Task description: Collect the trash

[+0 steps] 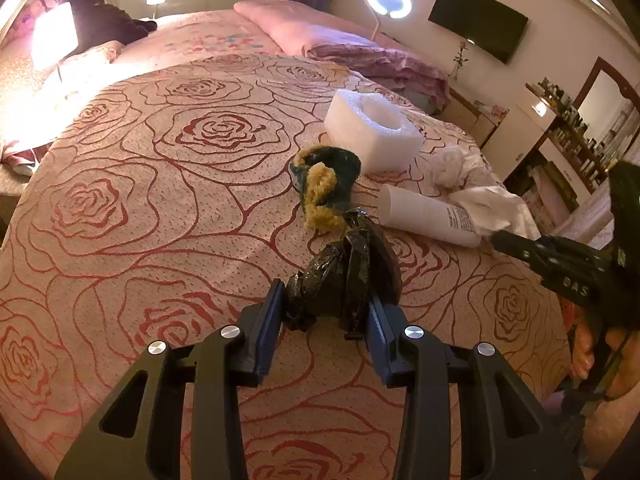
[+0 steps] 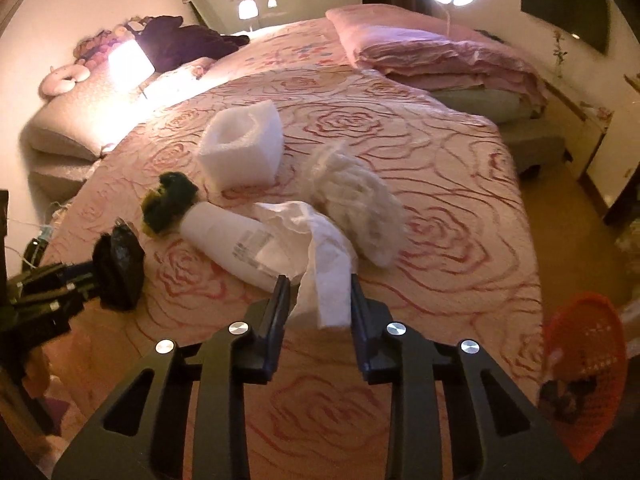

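The left gripper (image 1: pixel 325 312) pinches a crumpled black plastic wad (image 1: pixel 344 280) between its blue pads; the wad bulges up and forward out of the jaws, and the right wrist view shows it held clear of the bedspread (image 2: pixel 440 240). Straight ahead of these fingers lies a dark green scrub sponge (image 1: pixel 324 184) with yellow foam torn loose, and beyond that, slightly to the right, a white foam block (image 1: pixel 372 132) with a round hollow. Ahead and to the right lies a white bottle (image 1: pixel 428 214), its long axis running across the left fingers' line, flat base towards the sponge.

The right gripper (image 2: pixel 318 300) is partly spread, with a strip of white tissue (image 2: pixel 326 264) hanging between its fingers; I cannot tell whether the pads bite it or only flank it. The tissue drapes over the bottle's near end, just ahead and left of these fingers. Ahead and a little right sits a crumpled white paper ball (image 2: pixel 356 200), close behind the tissue.

An orange mesh basket (image 2: pixel 584 364) stands off the bed, well to the right of the right fingers. The right hand is much the nearer to it, so the tissue probably goes in first, with a swing rightward and down.
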`<action>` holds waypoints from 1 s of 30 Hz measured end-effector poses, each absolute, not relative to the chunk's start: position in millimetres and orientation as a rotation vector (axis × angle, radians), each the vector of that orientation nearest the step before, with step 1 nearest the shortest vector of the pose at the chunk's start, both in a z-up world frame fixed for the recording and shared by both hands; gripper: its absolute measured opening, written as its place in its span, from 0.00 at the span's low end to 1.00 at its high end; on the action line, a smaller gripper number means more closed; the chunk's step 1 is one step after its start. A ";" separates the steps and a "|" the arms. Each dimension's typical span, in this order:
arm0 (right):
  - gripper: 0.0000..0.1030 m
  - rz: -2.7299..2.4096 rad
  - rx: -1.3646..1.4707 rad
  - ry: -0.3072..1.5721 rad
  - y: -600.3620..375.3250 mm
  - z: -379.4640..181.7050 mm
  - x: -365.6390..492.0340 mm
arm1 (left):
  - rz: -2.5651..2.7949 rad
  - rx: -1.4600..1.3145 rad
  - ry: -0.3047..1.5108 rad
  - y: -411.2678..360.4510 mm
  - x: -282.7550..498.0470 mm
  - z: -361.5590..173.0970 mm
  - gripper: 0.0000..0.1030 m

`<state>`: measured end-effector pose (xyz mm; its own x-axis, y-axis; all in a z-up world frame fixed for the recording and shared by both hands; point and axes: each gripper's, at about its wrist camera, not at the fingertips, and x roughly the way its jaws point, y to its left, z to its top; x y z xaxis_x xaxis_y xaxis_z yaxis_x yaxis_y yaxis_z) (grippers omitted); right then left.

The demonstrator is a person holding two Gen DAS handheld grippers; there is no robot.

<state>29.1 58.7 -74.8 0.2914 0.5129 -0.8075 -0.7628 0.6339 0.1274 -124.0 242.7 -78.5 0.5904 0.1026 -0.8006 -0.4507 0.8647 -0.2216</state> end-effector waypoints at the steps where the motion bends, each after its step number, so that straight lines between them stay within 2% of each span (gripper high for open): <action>1: 0.28 0.856 -0.320 0.935 52.9 -74.3 27.6 | 0.333 -0.430 0.888 242.8 -123.4 -78.8 0.36; 6: 0.28 0.824 -0.342 0.944 28.8 -77.1 26.4 | 0.322 -0.426 0.892 240.5 -120.3 -79.4 0.36; 11: 0.34 0.820 -0.307 0.960 19.4 -74.7 31.1 | 0.313 -0.423 0.892 238.0 -119.0 -79.3 0.36; 13: 0.48 0.834 -0.274 0.968 21.3 -71.1 31.3 | 0.313 -0.423 0.891 237.4 -119.8 -78.4 0.36; 15: 0.56 0.845 -0.233 0.970 24.9 -66.2 32.9 | 0.316 -0.426 0.889 238.6 -121.7 -78.3 0.36; 25: 0.55 0.921 -0.301 0.919 78.9 -59.3 26.9 | 0.332 -0.441 0.875 243.4 -131.0 -75.7 0.36; 26: 0.53 0.921 -0.298 0.924 82.1 -60.2 27.7 | 0.332 -0.441 0.872 244.6 -131.8 -75.6 0.36; 30: 0.35 0.912 -0.323 0.933 91.3 -66.2 30.5 | 0.334 -0.443 0.867 247.0 -133.9 -74.9 0.36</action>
<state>30.5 91.3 -66.2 0.2692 0.5319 -0.8029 -0.7904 0.5983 0.1313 -133.9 247.0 -74.9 0.6048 0.1027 -0.7898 -0.4541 0.8591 -0.2360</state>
